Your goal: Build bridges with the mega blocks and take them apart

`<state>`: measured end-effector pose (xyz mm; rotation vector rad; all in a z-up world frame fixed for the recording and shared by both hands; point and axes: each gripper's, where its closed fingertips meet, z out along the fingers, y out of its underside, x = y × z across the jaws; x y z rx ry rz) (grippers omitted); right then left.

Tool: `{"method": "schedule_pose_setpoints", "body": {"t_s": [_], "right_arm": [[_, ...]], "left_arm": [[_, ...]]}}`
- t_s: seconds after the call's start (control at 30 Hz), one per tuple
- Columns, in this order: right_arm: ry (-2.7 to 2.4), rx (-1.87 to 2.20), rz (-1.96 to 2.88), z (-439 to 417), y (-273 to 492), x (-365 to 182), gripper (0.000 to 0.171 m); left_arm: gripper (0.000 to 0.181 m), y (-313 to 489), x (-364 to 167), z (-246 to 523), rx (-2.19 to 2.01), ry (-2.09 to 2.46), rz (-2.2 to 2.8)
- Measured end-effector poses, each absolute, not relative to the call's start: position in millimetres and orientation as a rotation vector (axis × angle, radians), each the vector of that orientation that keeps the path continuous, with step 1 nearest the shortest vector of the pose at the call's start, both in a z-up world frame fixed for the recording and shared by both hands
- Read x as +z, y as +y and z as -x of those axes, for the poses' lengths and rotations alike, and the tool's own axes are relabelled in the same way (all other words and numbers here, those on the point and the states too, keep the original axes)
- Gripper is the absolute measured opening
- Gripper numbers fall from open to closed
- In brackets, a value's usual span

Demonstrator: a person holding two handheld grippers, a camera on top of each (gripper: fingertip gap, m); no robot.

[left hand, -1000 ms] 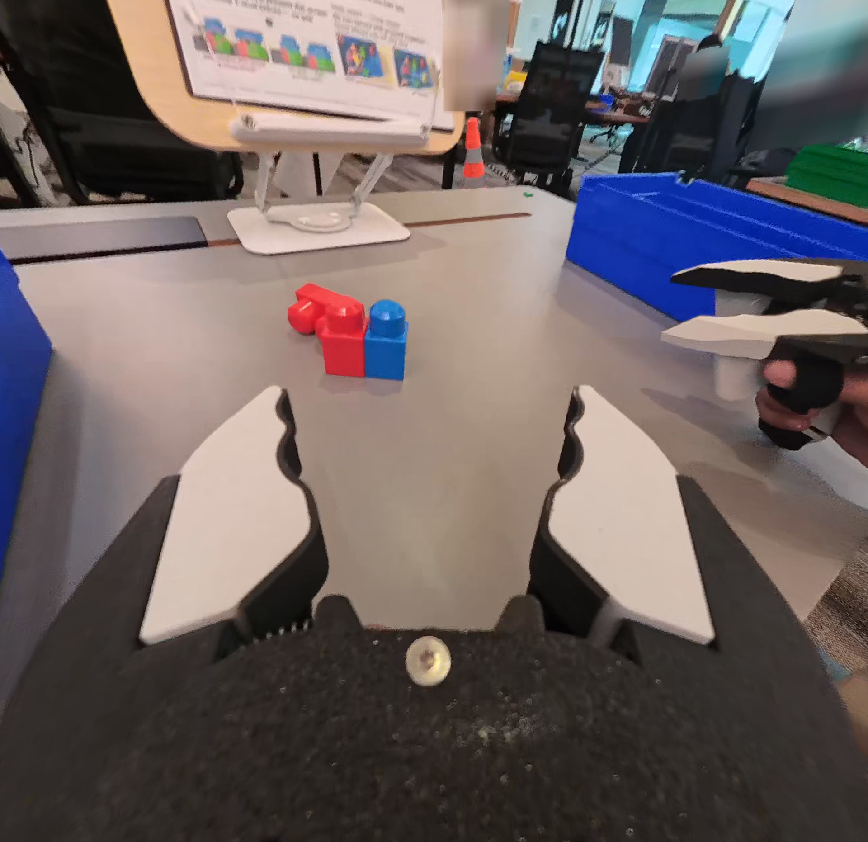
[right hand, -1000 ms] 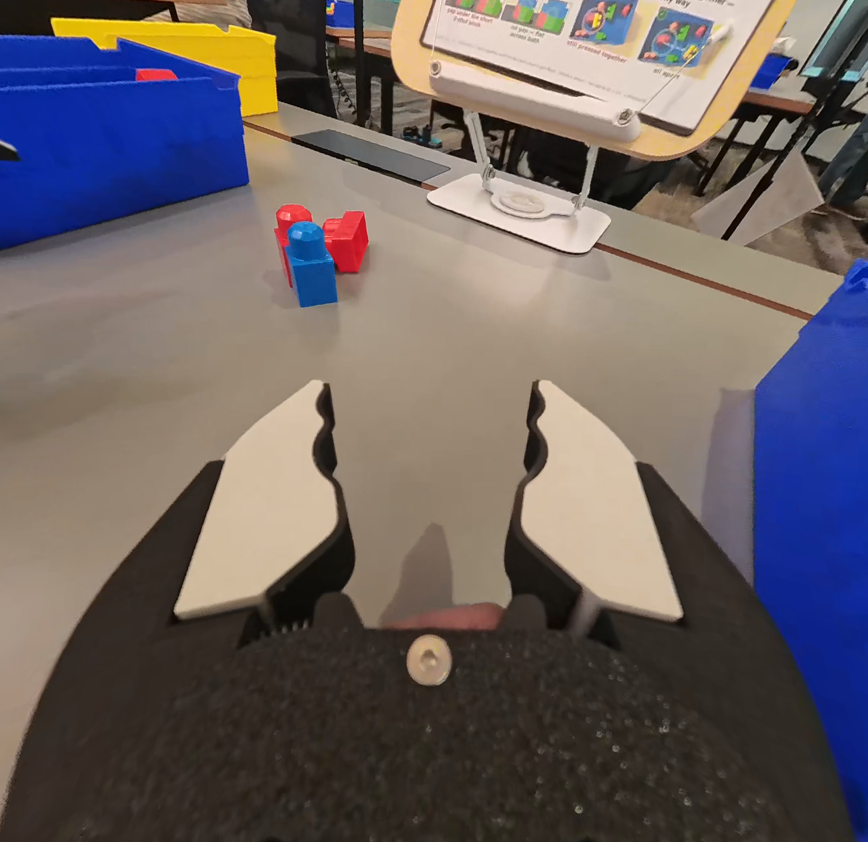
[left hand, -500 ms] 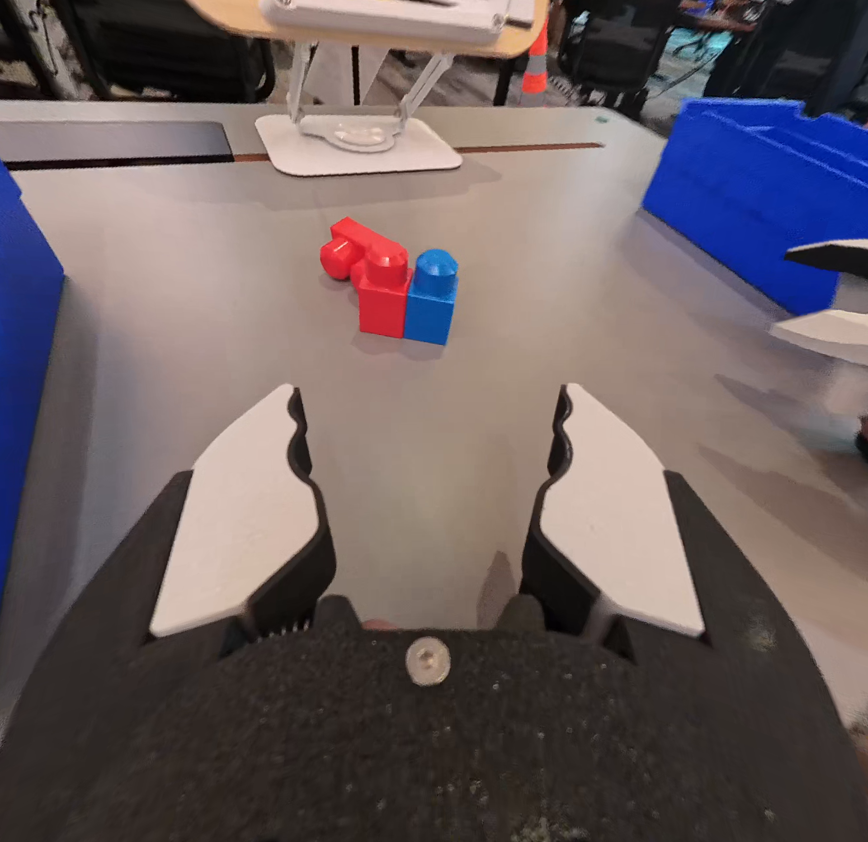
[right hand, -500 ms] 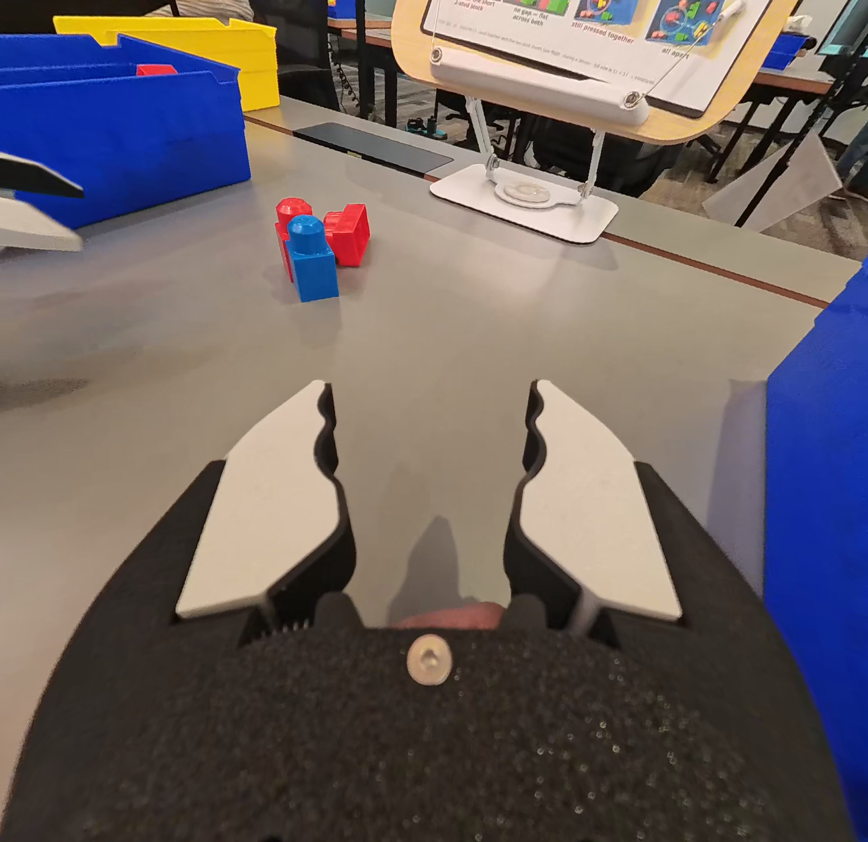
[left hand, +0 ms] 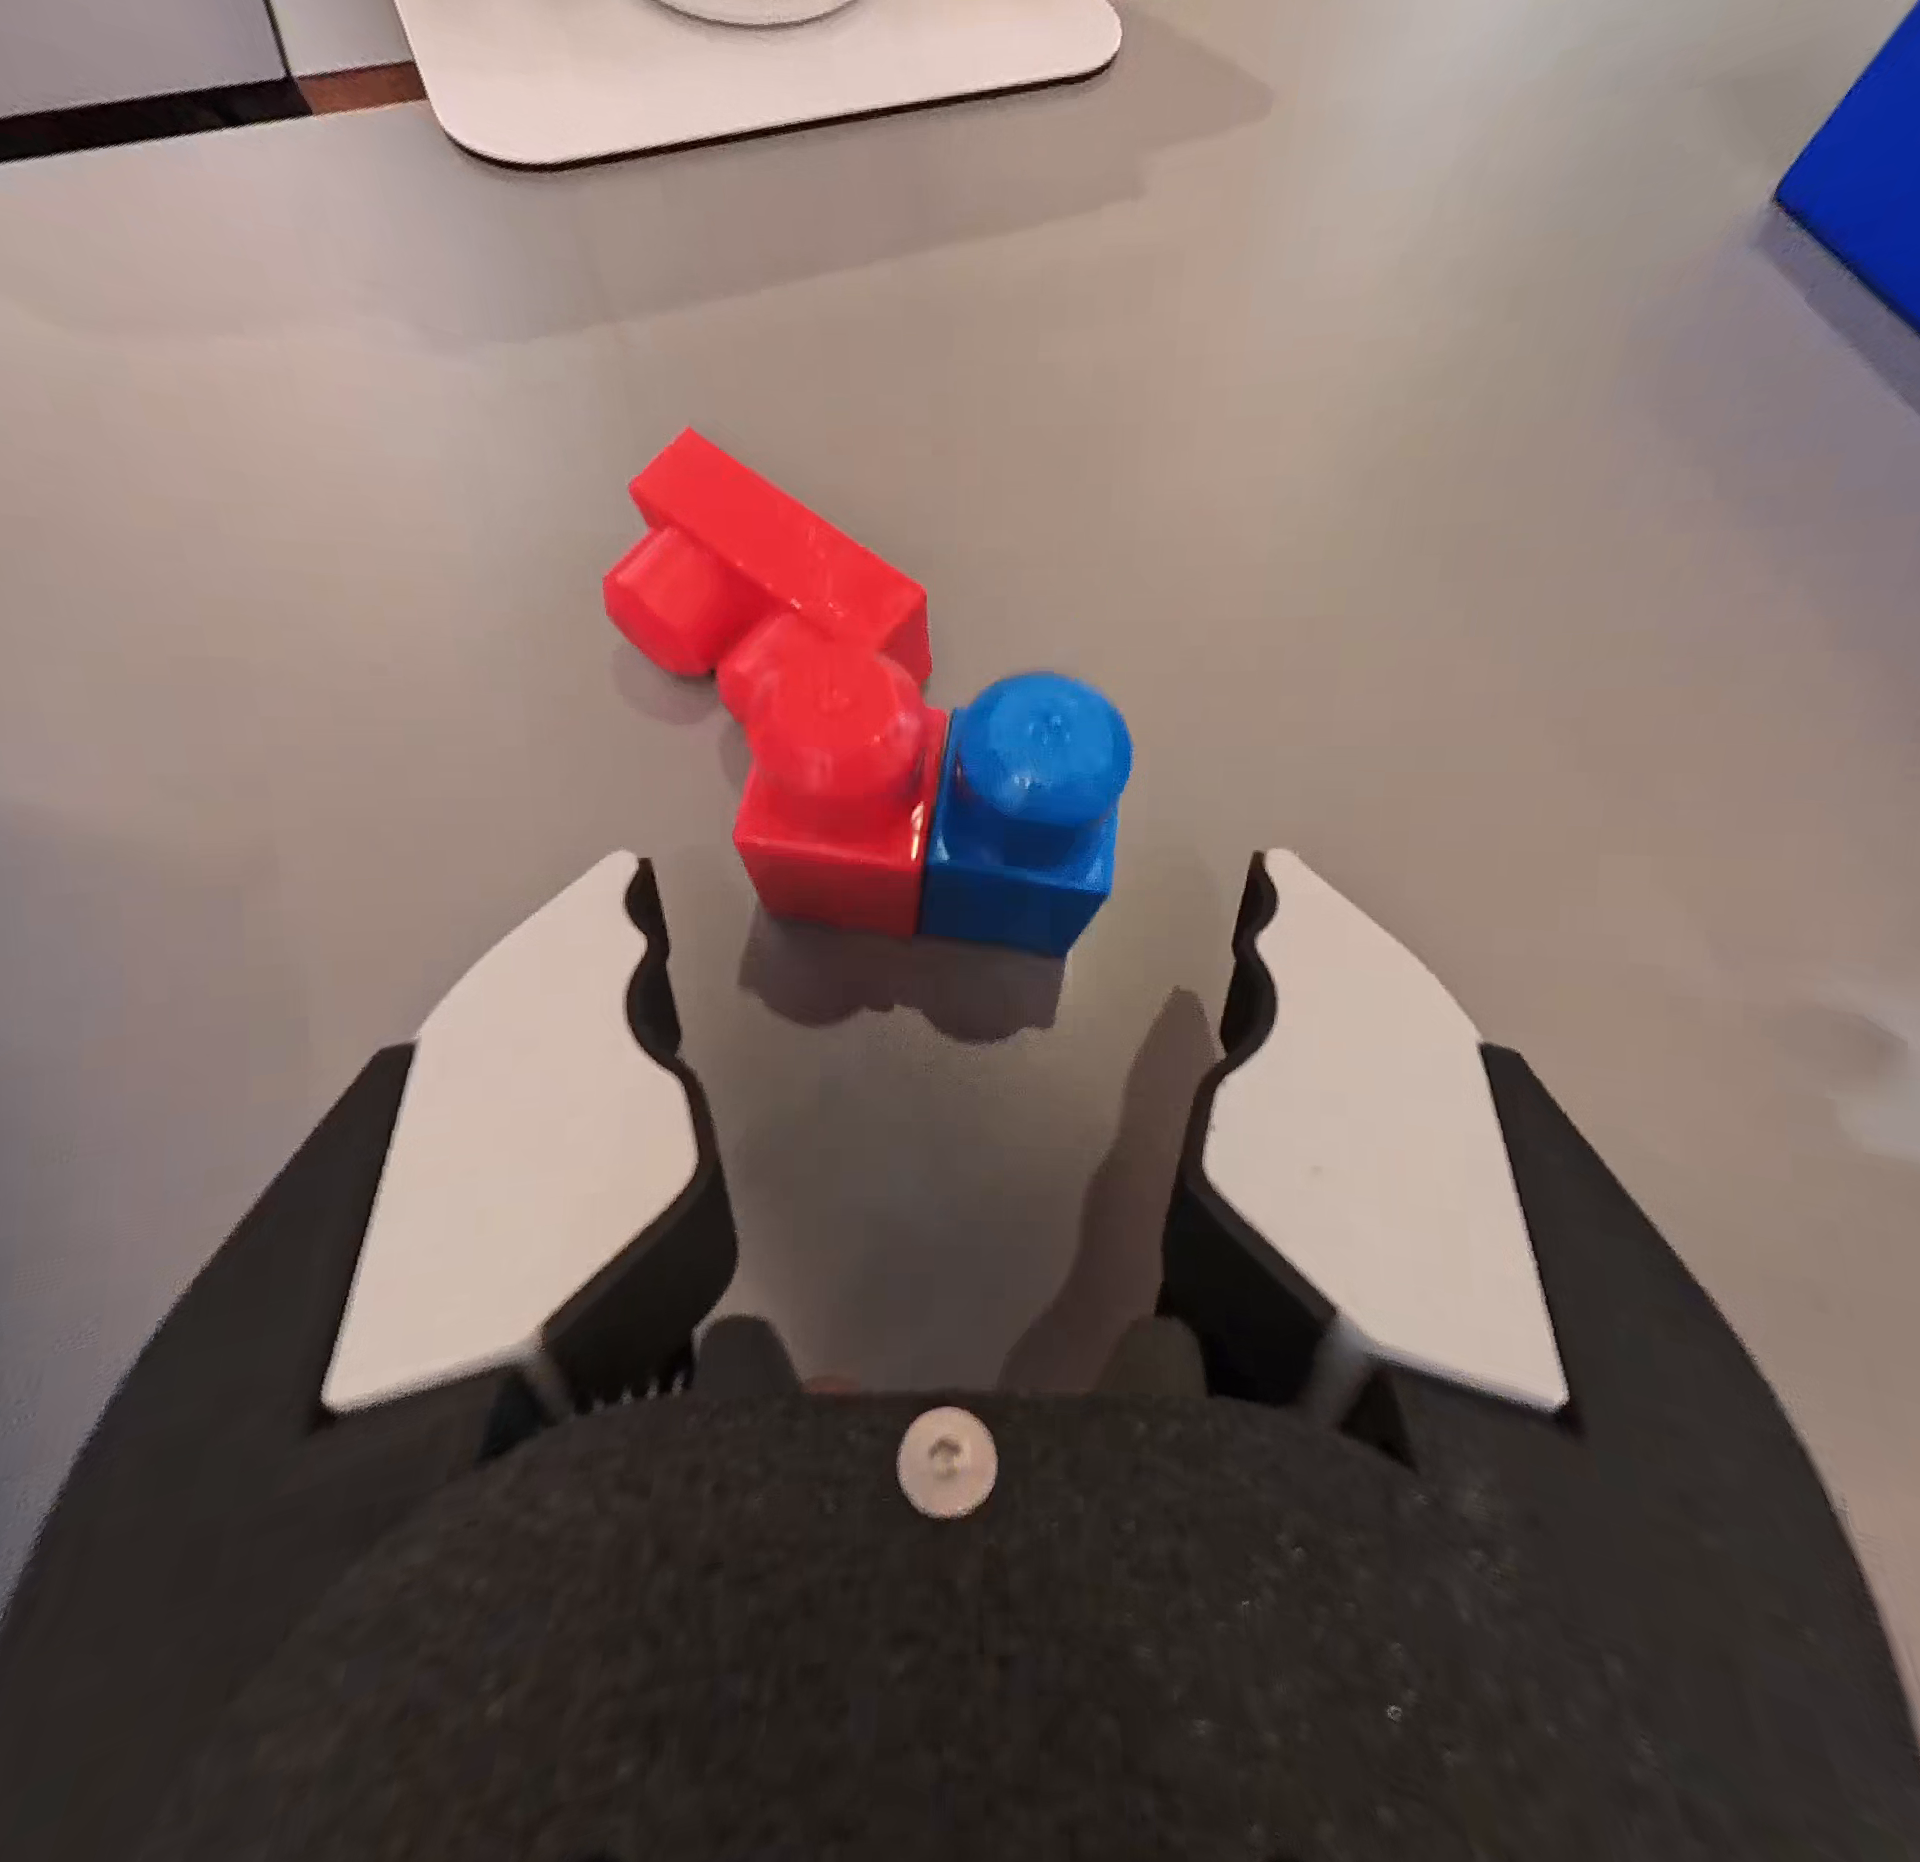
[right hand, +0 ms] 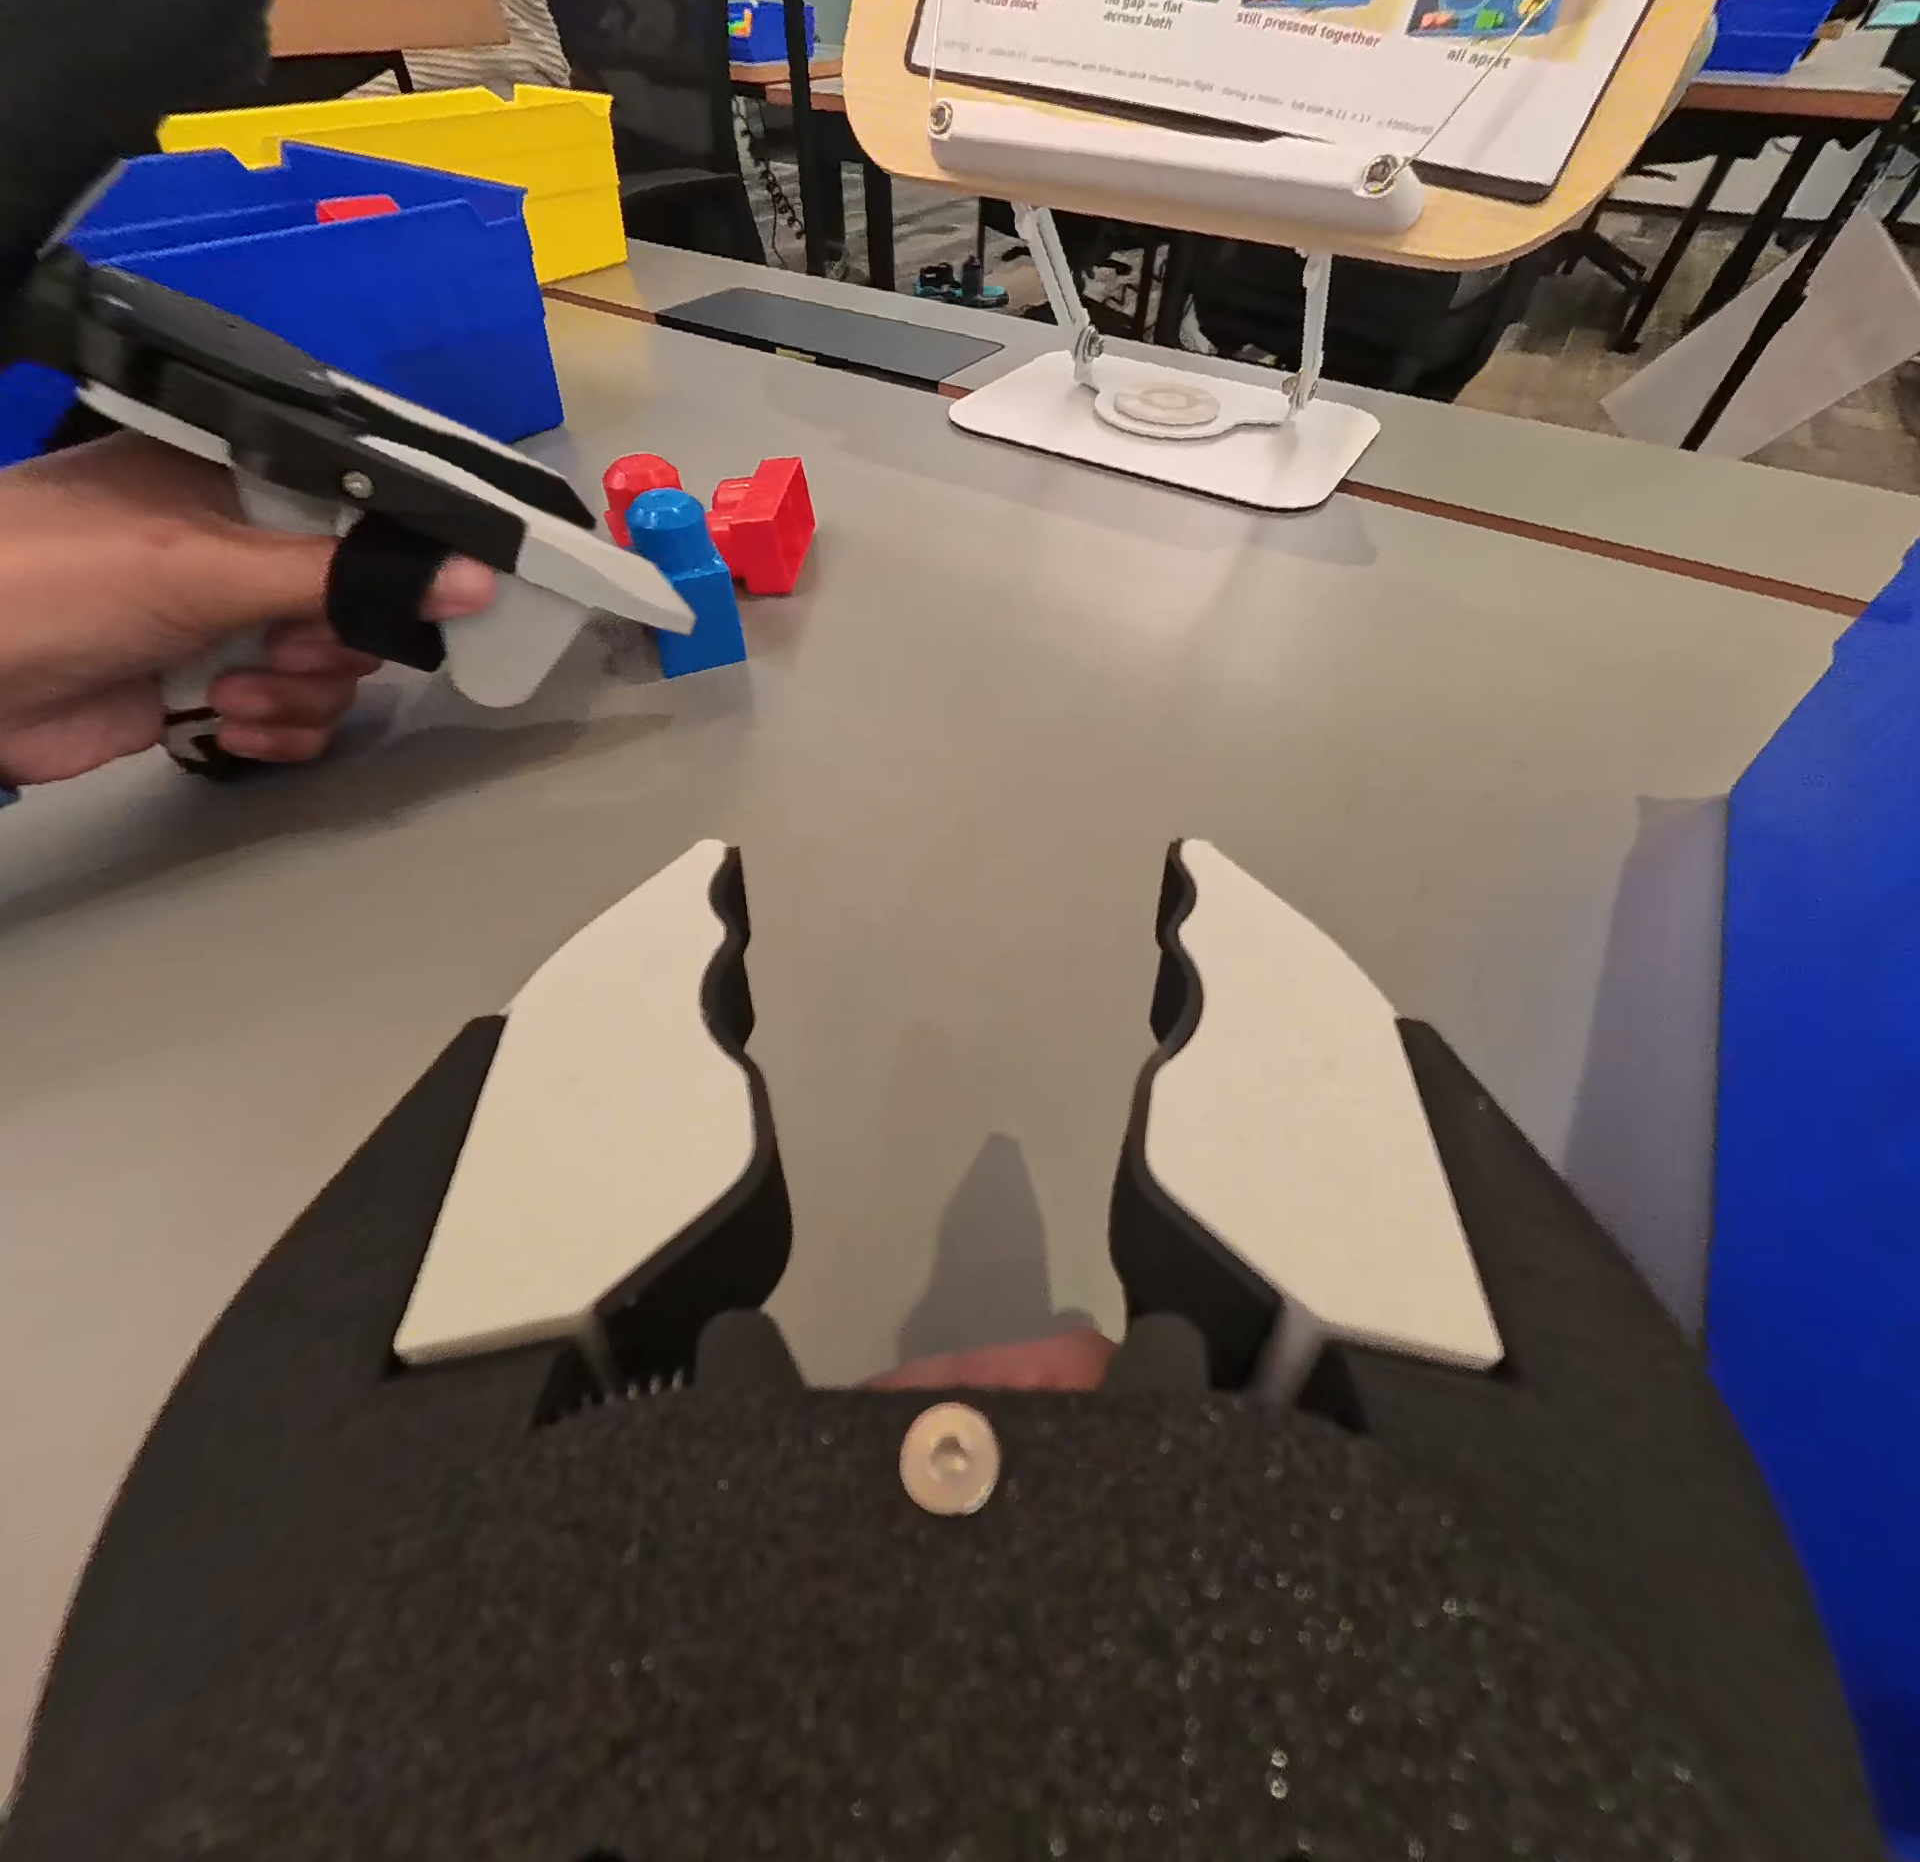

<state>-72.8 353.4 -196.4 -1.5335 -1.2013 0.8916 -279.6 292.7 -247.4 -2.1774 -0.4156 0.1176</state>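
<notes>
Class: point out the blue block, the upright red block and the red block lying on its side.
blue block (left hand: 1013,882): left wrist view, front face.
upright red block (left hand: 826,867): left wrist view, front face.
tipped red block (left hand: 779,545): left wrist view, upward-facing side.

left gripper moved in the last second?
Yes. In the right wrist view the left gripper has come in from the left edge, past the blue bin, and its open fingertips now sit right at the blue block.

The left wrist camera is looking steeply down, close over the blocks; the right is facing them from farther back, both sharing the grey table.
</notes>
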Motion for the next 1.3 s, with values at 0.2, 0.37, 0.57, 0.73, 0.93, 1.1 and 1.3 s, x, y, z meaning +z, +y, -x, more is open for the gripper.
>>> {"method": "schedule_pose_setpoints", "body": {"t_s": [0.2, 0.37, 0.57, 0.73, 0.93, 1.1, 1.3], "right_arm": [[-1.187, 0.922, 1.546, 71, 355, -196, 0.075], [-1.174, 0.941, 1.558, 69, 358, -196, 0.074], [-1.173, 0.944, 1.56, 68, 358, -196, 0.074], [-1.175, 0.945, 1.561, 68, 358, -196, 0.073], [-1.185, 0.942, 1.56, 68, 356, -197, 0.073], [-1.184, 0.949, 1.562, 68, 356, -197, 0.072], [-1.185, 0.953, 1.565, 68, 356, -197, 0.072]], "left_arm": [[0.103, 304, -262, 283, 0.125, -0.392, 2.273], [0.102, 310, -266, 285, 0.129, -0.38, 2.3], [0.099, 312, -270, 285, 0.11, -0.381, 2.33], [0.099, 313, -271, 287, 0.108, -0.386, 2.338], [0.106, 318, -272, 293, 0.11, -0.403, 2.339], [0.108, 320, -276, 293, 0.116, -0.39, 2.376], [0.106, 322, -277, 295, 0.133, -0.383, 2.383]]}}
